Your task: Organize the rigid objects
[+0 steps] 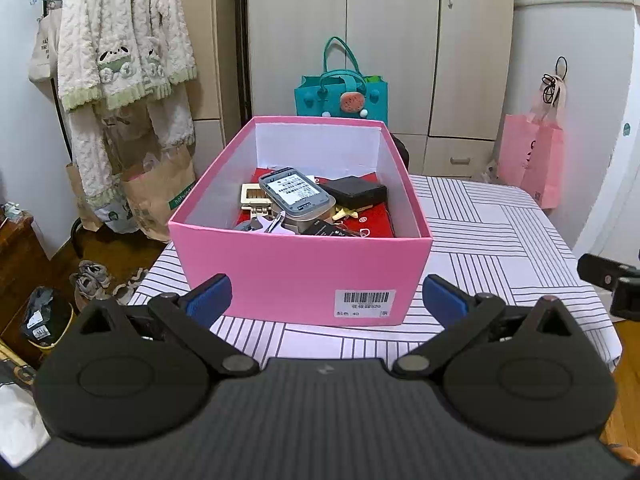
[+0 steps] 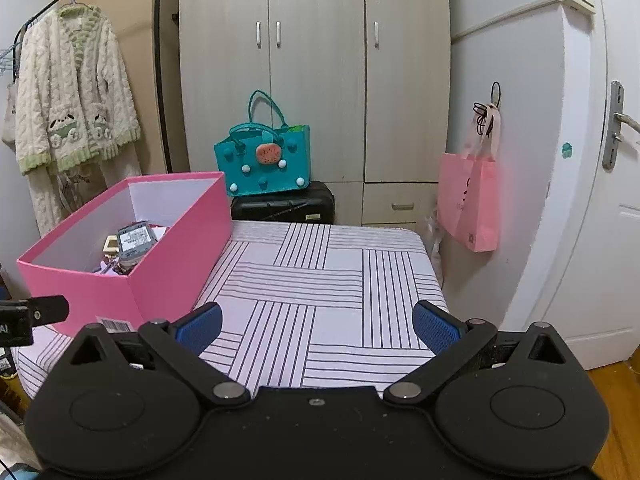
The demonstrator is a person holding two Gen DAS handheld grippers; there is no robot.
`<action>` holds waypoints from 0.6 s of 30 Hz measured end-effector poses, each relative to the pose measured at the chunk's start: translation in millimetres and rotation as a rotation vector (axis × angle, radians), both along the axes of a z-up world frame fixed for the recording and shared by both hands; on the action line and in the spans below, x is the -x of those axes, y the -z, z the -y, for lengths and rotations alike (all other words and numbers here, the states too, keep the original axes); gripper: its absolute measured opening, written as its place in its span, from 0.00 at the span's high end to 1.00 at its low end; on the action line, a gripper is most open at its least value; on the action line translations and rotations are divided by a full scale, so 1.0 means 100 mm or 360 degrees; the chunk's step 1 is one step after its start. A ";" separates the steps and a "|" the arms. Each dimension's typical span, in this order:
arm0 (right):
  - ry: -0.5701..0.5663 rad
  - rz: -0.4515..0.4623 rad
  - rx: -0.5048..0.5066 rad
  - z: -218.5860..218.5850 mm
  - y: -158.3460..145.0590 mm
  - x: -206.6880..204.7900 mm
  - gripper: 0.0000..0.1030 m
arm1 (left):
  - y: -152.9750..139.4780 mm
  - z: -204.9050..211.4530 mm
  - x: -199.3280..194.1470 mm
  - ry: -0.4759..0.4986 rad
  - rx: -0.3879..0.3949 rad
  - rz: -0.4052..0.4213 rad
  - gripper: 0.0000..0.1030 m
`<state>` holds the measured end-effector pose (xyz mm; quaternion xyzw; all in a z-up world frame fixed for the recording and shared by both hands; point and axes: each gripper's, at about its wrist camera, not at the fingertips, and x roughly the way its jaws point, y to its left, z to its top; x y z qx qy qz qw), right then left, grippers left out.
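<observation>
Left gripper (image 1: 327,300): my jaws spread wide, empty, facing the box (image 1: 304,264) | right gripper (image 2: 316,326): spread wide, empty, over bare cloth (image 2: 344,280) | box: left part of table, holding phone (image 1: 296,196), black case (image 1: 354,192), small items.

Both grippers: black bodies w/ round side discs, silver pivot screws, blue textured fingers (image 1: 208,300).
</observation>
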<state>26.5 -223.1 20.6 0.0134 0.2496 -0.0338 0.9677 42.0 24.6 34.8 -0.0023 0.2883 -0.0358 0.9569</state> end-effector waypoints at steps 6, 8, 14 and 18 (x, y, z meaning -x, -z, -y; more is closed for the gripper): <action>-0.0018 -0.0001 -0.0010 0.01 0.06 -0.01 0.00 | 0.04 0.02 0.00 -0.0016 -0.0002 0.0002 0.00; -0.0024 0.0002 -0.0004 0.01 0.07 -0.01 0.00 | 0.05 0.03 0.00 -0.0035 -0.0016 0.0013 0.00; -0.0037 0.0010 0.0009 0.01 0.07 0.01 0.00 | 0.05 0.01 0.00 -0.0018 0.0023 -0.0010 0.00; -0.0029 0.0010 0.0011 0.01 0.07 0.01 0.00 | 0.06 0.02 0.01 -0.0026 0.0006 -0.0001 0.00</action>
